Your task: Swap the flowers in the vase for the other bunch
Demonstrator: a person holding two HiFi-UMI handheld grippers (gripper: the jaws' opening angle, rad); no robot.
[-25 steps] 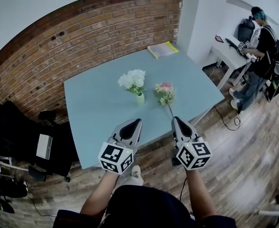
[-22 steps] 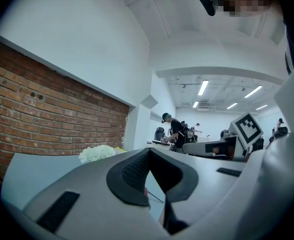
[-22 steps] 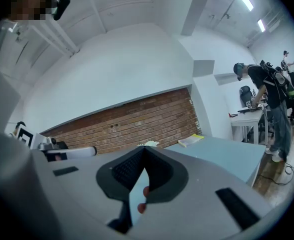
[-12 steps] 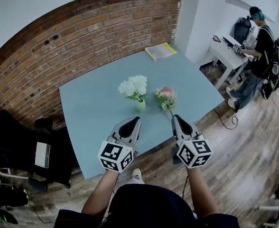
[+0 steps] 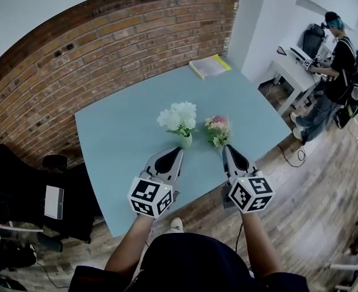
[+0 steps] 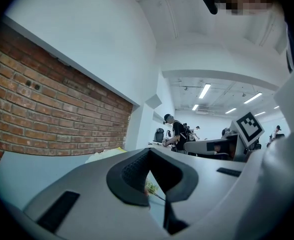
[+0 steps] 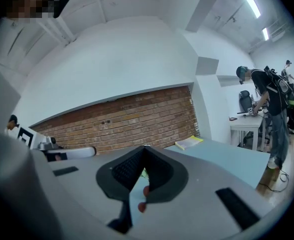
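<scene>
Left gripper [image 5: 177, 154] and right gripper [image 5: 227, 149] neared the vase [image 5: 186, 141] of white flowers [image 5: 179, 117], jaws pressed together.

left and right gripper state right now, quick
left gripper: closed, holding nothing
right gripper: closed, holding nothing

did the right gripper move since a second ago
Yes. The right gripper has advanced over the near edge of the pale blue table, closer to the pink flower bunch lying on it.
</scene>
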